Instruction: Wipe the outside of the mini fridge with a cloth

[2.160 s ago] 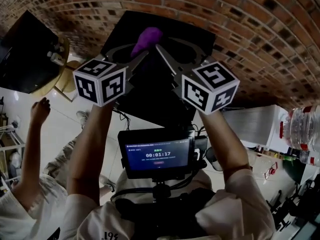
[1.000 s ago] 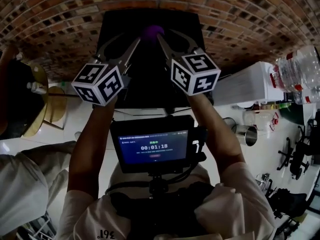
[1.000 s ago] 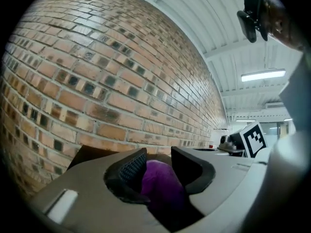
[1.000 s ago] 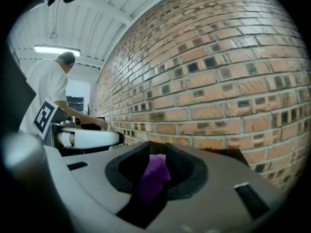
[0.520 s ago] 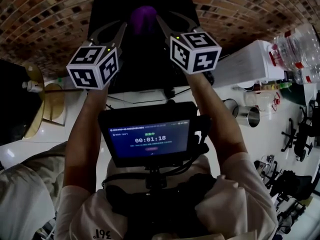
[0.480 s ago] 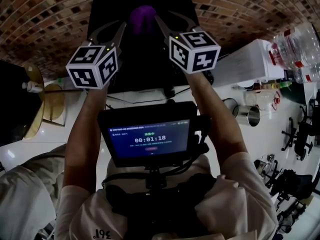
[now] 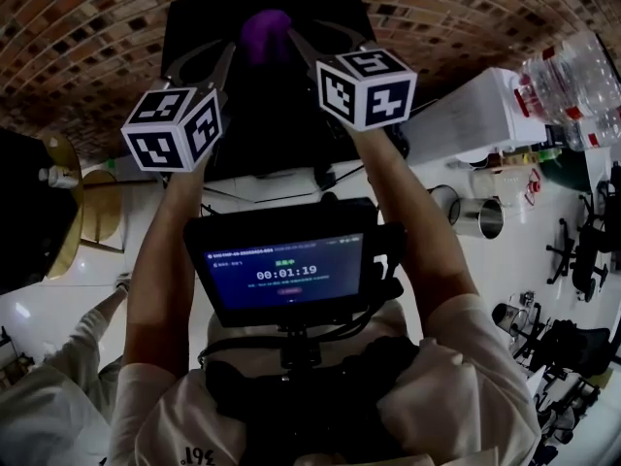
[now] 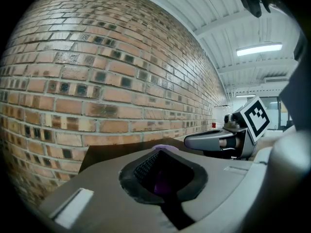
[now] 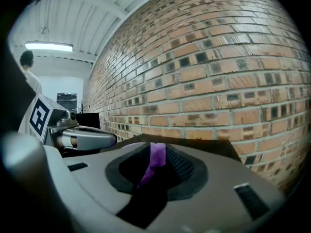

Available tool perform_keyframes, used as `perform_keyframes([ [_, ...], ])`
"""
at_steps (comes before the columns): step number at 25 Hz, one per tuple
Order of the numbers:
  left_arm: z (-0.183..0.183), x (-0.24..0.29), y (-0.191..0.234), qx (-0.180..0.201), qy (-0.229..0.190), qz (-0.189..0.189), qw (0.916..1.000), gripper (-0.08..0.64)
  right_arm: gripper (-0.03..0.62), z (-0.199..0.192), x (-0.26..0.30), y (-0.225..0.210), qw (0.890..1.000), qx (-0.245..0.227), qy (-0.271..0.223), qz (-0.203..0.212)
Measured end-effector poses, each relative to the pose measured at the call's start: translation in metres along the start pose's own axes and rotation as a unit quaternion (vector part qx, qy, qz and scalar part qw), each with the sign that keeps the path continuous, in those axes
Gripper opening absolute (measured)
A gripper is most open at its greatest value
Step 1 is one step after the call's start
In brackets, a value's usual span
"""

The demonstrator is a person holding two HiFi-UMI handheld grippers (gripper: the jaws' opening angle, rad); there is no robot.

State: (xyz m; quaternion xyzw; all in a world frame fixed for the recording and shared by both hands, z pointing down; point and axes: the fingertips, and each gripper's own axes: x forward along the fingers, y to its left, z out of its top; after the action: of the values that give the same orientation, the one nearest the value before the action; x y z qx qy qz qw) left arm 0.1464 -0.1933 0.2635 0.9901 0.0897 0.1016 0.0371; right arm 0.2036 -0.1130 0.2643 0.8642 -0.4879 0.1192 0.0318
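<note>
The black mini fridge [image 7: 291, 115] stands against the brick wall, top centre of the head view. A purple cloth [image 7: 264, 29] lies bunched on its top. My right gripper [image 7: 289, 39] is shut on that cloth, and a purple strip [image 9: 156, 160] stands between its pads in the right gripper view. My left gripper [image 7: 231, 54] sits just left of the cloth with its jaws closed. In the left gripper view a sliver of purple [image 8: 159, 184] shows in the slit between them. The right gripper [image 8: 214, 141] reaches in beside it, and the fridge top [image 8: 104, 154] shows below the bricks.
A brick wall [image 7: 466, 17] backs the fridge. To the right a white cabinet [image 7: 475, 115] carries large water bottles [image 7: 572, 76], with metal cups [image 7: 477, 219] nearby. A round wooden table [image 7: 68, 202] is at the left. Another person's arm [image 7: 87, 333] shows at lower left.
The left gripper's jaws, spread wide a second ago, have closed beside the cloth. Both grippers sit slightly higher in the view. The other person at the left has drawn back.
</note>
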Motion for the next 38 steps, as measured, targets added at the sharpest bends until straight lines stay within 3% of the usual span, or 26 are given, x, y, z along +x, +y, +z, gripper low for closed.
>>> perform_keyframes([
  [7,-0.001,0.001,0.001,0.002,0.001,-0.001,1.0000,0.008,0.095,-0.004,0.004,0.002,1.000,0.002,0.010,0.010],
  [8,-0.002,0.000,0.002,0.002,0.001,0.000,1.0000,0.009,0.131,-0.006,0.005,0.003,1.000,0.003,0.014,0.012],
  [17,0.000,-0.001,0.001,0.003,-0.001,-0.001,1.0000,0.009,0.137,-0.005,0.005,0.003,1.000,0.003,0.020,0.010],
  [25,0.001,-0.002,0.001,0.002,-0.002,-0.001,1.0000,0.008,0.078,-0.006,0.006,0.001,1.000,0.005,0.027,0.002],
  [30,0.002,0.003,-0.001,0.003,-0.003,-0.005,1.0000,0.009,0.078,-0.005,0.006,-0.003,1.000,0.004,0.027,0.001],
  [38,-0.005,-0.005,0.000,0.002,0.006,0.000,1.0000,0.008,0.043,-0.014,0.008,0.009,0.999,0.010,0.034,0.031],
])
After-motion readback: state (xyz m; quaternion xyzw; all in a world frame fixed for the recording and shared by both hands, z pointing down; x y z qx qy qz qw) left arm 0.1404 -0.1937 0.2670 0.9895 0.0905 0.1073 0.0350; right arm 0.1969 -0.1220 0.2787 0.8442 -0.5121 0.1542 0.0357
